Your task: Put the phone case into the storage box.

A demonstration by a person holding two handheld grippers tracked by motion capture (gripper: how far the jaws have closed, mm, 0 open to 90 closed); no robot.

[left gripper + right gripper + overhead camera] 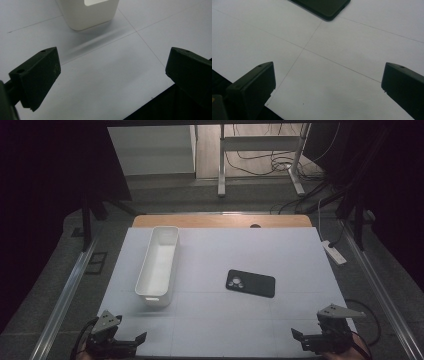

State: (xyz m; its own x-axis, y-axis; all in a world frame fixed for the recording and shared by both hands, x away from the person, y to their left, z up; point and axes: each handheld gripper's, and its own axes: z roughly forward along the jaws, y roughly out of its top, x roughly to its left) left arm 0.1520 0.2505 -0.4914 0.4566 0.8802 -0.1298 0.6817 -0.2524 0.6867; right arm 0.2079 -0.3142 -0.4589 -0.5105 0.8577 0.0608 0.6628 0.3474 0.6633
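Observation:
A black phone (250, 283) lies camera side up on the white table (235, 320), right of centre. Its near corner (324, 8) shows at the top of the right gripper view. A long white bin (158, 265) stands left of centre, and its near end (87, 13) shows at the top of the left gripper view. My left gripper (131, 343) rests at the table's front left corner, open and empty, jaws wide apart (112, 75). At the front right corner my right gripper (306, 341) is also open, with nothing between its jaws (328, 87).
The white mat has thin grid lines, and a wooden strip (220, 221) runs along its far edge. A power strip (334, 252) lies off the right side. A metal frame (260, 150) and cables stand on the floor beyond. Metal rails (65, 295) flank the table.

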